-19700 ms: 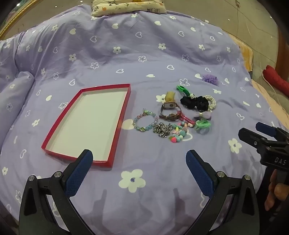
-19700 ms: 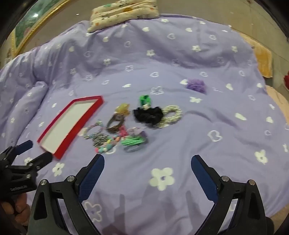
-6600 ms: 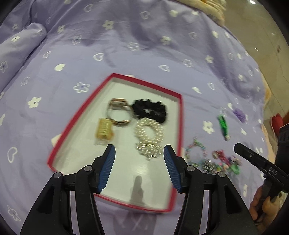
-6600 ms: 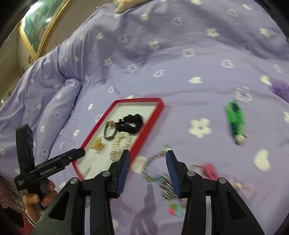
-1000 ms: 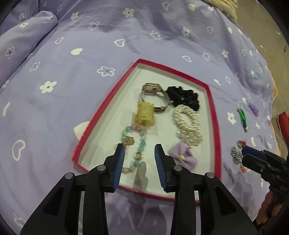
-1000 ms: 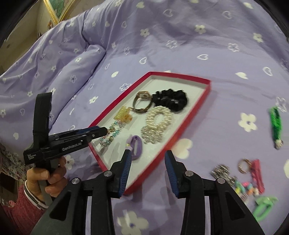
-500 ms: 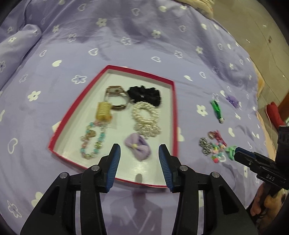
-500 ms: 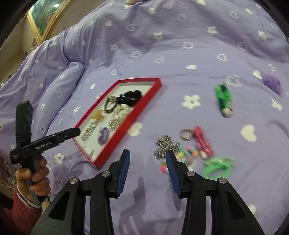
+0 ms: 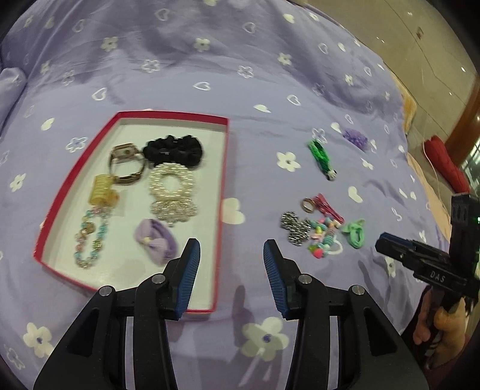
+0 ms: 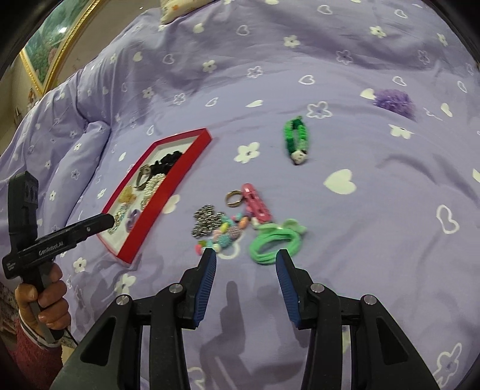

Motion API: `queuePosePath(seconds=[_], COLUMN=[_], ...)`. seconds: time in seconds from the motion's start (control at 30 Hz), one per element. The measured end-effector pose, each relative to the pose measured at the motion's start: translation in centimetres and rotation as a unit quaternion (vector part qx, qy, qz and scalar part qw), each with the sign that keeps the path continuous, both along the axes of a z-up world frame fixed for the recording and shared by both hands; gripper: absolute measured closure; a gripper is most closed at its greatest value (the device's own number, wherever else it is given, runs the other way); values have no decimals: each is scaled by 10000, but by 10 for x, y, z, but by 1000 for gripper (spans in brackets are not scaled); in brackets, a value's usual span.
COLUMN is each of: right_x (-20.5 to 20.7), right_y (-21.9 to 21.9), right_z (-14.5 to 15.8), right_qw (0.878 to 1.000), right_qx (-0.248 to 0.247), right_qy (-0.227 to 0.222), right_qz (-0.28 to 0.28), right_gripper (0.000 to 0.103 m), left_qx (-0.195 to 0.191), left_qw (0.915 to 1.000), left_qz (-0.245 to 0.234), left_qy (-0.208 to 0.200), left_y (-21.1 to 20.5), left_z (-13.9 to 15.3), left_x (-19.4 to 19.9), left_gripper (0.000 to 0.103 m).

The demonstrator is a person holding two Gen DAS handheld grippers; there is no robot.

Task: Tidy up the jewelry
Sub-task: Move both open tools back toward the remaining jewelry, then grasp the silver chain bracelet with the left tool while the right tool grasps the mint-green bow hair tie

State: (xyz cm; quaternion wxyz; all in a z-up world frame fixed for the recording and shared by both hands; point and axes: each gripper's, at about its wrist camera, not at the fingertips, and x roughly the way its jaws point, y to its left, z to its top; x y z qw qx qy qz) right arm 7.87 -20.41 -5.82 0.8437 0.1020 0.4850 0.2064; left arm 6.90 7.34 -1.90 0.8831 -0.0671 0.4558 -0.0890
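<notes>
A red-rimmed tray [image 9: 220,168] on the purple bedspread holds a watch [image 9: 126,163], black scrunchie [image 9: 172,150], pearl bracelet [image 9: 171,186], gold clip [image 9: 103,190], beaded bracelet [image 9: 90,240] and purple bow [image 9: 156,241]. My left gripper [image 9: 229,258] is open and empty above the tray's near right corner. My right gripper [image 10: 245,264] is open and empty just short of a loose pile: green hair tie [image 10: 274,240], colourful beads [image 10: 226,232], silver chain [image 10: 207,223], ring [image 10: 234,198], pink clip [image 10: 258,204]. A green braided band [image 10: 296,139] lies farther off.
A purple pompom [image 10: 394,100] lies at the far right of the bed. A raised fold of quilt [image 10: 81,144] runs along the left. A pillow [image 10: 180,6] sits at the head. A red object [image 9: 444,163] lies off the bed's right edge.
My left gripper has swung right, from over the tray toward its right rim. My right gripper has moved closer to the loose pile, now just before the green hair tie and beads.
</notes>
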Motion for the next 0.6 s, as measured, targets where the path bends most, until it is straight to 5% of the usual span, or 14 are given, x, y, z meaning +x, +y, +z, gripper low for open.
queuePosePath(seconds=[0.6], right_x=[25], right_y=[-4], right_z=[-24], right_qw=[9995], right_qx=[-285], right_qy=[99], right_qz=[-42], right_gripper=[60], left_qx=[401], left_qw=[9928], left_qz=[-1079], left_qy=[344], left_y=[-72], left_z=[-34], left_x=[47], left_gripper=[60])
